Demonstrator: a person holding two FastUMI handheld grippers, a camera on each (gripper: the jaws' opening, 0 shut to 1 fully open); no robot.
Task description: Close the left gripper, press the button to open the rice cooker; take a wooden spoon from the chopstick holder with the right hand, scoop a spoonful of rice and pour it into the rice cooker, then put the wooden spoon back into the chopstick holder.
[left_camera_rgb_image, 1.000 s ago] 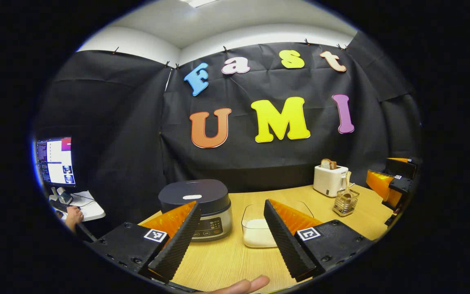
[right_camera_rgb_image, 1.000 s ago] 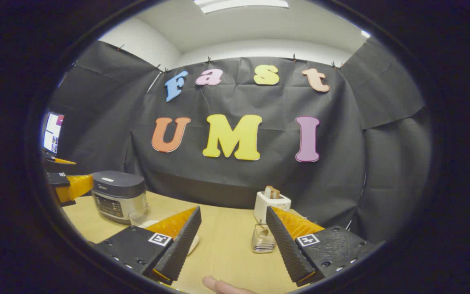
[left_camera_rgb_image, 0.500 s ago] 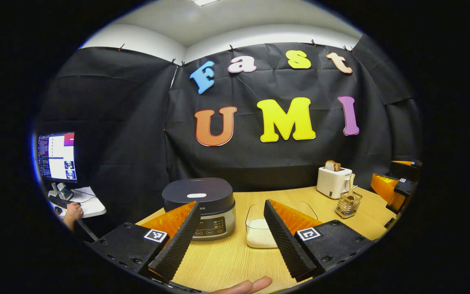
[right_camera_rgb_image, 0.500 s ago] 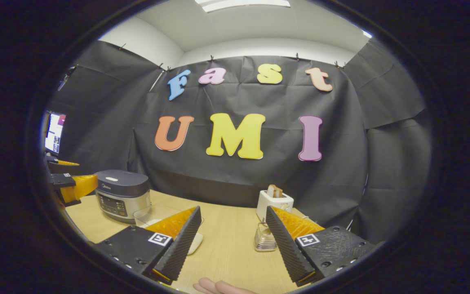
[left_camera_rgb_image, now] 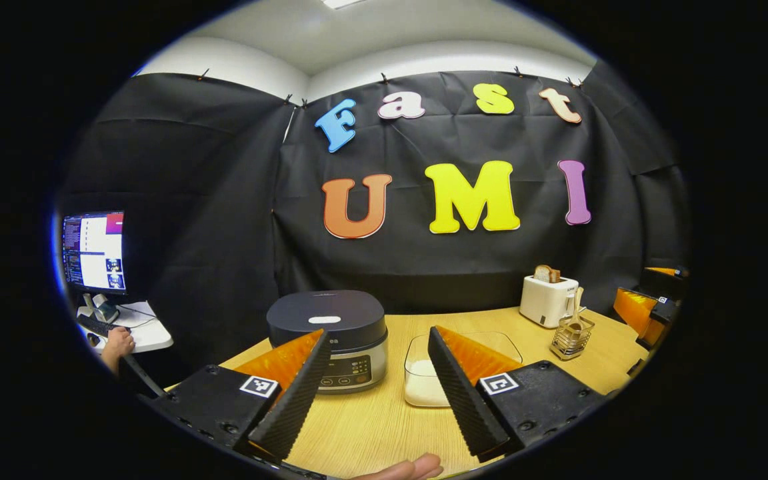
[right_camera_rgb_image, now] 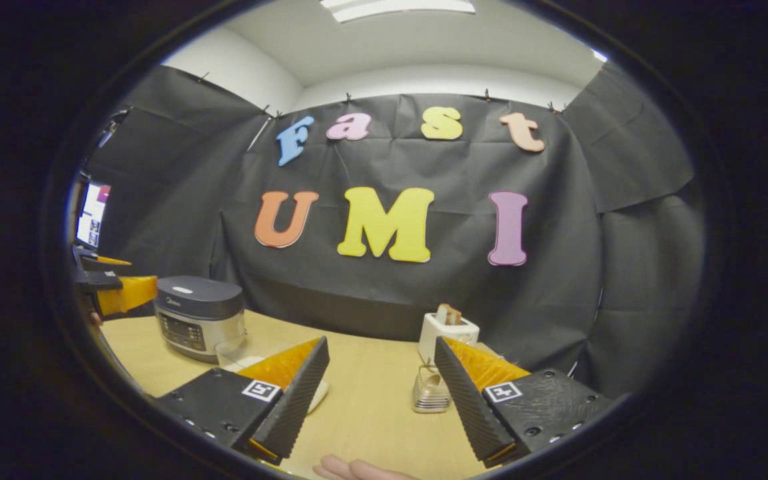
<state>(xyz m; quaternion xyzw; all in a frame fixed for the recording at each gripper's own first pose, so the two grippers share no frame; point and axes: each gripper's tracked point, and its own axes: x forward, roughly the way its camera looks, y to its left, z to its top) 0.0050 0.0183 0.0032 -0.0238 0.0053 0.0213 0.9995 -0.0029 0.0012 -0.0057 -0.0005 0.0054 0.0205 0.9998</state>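
Note:
The rice cooker stands on the wooden table with its dark lid down and a white oval button on top. My left gripper hovers open just in front of it, nothing between its fingers. At the right, a wire chopstick holder holds the wooden spoon. A clear container of rice sits beside the cooker. My right gripper is open and empty over the table, with the chopstick holder close behind its right finger. The rice cooker and left gripper are far left.
A white toaster with bread stands behind the holder. Off the table's left are a monitor and a person's hand on a side desk. The right gripper shows at the far right edge.
The left gripper has drifted slightly left, so the cooker and container sit a little further right in its view. The right gripper has barely moved. Both stay open.

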